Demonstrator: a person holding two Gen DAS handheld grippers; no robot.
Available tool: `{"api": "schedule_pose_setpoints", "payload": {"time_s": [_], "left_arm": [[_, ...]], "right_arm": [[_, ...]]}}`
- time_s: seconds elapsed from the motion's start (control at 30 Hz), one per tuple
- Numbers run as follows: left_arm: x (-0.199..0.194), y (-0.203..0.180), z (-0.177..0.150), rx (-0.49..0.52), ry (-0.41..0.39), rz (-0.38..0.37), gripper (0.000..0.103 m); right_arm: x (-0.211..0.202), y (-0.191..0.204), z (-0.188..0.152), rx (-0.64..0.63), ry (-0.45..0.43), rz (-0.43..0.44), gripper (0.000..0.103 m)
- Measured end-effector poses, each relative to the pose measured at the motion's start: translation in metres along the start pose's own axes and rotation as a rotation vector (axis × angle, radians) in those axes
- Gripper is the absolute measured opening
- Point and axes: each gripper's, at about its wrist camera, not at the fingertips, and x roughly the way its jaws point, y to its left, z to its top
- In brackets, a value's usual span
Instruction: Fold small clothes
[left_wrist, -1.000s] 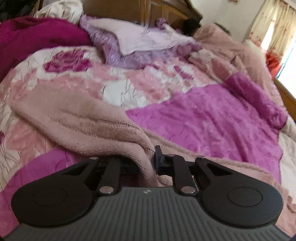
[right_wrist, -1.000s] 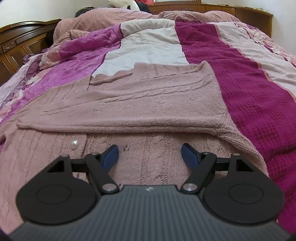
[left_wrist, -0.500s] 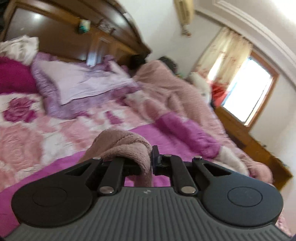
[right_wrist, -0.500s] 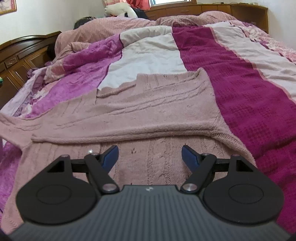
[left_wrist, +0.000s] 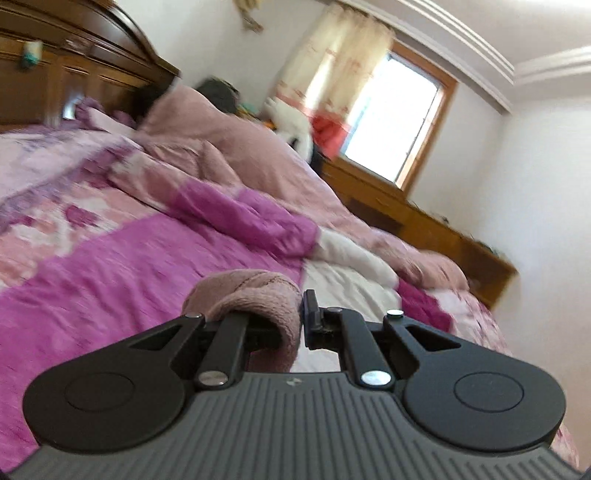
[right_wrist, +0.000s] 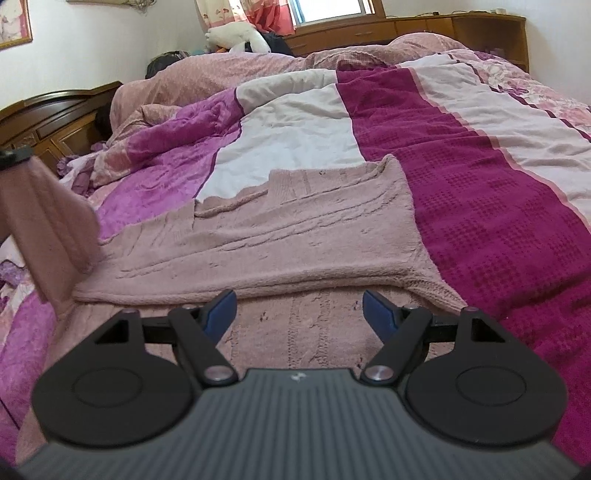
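A dusty-pink knit cardigan (right_wrist: 280, 240) lies spread on the bed, one sleeve folded across its body. My left gripper (left_wrist: 301, 314) is shut on the other sleeve (left_wrist: 255, 299), which bunches over its left finger, lifted above the bed. In the right wrist view that raised sleeve (right_wrist: 48, 229) hangs at the far left edge under the left gripper's tip (right_wrist: 14, 157). My right gripper (right_wrist: 299, 308) stands open just above the cardigan's lower body, nothing between its blue pads (right_wrist: 221, 308).
The bed is covered by a magenta, white and pink patchwork quilt (right_wrist: 461, 184). A person lies under a pink blanket (left_wrist: 236, 147) near the wooden headboard (left_wrist: 85, 77). A low wooden cabinet (left_wrist: 443, 229) and a window (left_wrist: 391, 114) are beyond the bed.
My left gripper has risen and swung toward the window, pulling the pinched sleeve up off the quilt. The right gripper lifted slightly and stays open.
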Motion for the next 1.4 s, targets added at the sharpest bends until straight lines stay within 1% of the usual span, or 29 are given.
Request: {"api": "schedule_pose_setpoints", "payload": {"time_s": [0.1,0.2,0.33,0.57,0.6,0.63,0.67,0.73,0.8,0.83,0.9,1.0,1.17,1.4], "left_arm": [[0.020,-0.028,-0.026,0.059,0.054,-0.019,0.011],[0.041,-0.046,-0.056,0.109,0.118,-0.019,0.011],[0.068,-0.058,-0.096,0.149,0.220,-0.021,0.011],[0.108,-0.059,-0.152,0.238,0.458,-0.065,0.013],[0.112,-0.059,-0.158,0.251,0.489,-0.063,0.019],[0.112,-0.059,-0.163,0.257,0.495,-0.061,0.026],[0.111,-0.058,-0.164,0.261,0.491,-0.070,0.029],[0.108,-0.058,-0.164,0.266,0.504,-0.089,0.044],[0.104,-0.058,-0.161,0.263,0.523,-0.108,0.055],[0.100,-0.060,-0.157,0.262,0.528,-0.109,0.057],[0.090,-0.058,-0.151,0.268,0.534,-0.098,0.058],[0.074,-0.054,-0.139,0.291,0.547,-0.061,0.059],[0.046,-0.035,-0.121,0.275,0.547,-0.015,0.059],[0.021,0.000,-0.099,0.259,0.514,0.126,0.059]], "right_arm": [[-0.002,-0.006,0.000,0.015,-0.007,-0.004,0.077],[-0.003,-0.013,-0.001,0.039,-0.007,-0.007,0.077],[-0.004,-0.020,-0.002,0.056,-0.009,-0.012,0.077],[-0.003,-0.027,-0.003,0.081,-0.008,-0.023,0.077],[-0.002,-0.027,-0.003,0.083,-0.007,-0.022,0.077],[-0.002,-0.027,-0.003,0.083,-0.006,-0.020,0.077],[-0.002,-0.027,-0.003,0.083,-0.006,-0.019,0.077],[-0.002,-0.027,-0.004,0.081,-0.006,-0.018,0.077],[-0.003,-0.026,-0.003,0.079,-0.008,-0.016,0.077],[-0.003,-0.026,-0.003,0.078,-0.011,-0.015,0.077],[-0.005,-0.025,-0.002,0.074,-0.015,-0.013,0.077],[-0.005,-0.022,-0.001,0.066,-0.017,-0.005,0.077],[-0.005,-0.010,0.000,0.037,-0.011,0.019,0.077],[-0.006,0.013,0.003,-0.025,-0.009,0.064,0.077]]}}
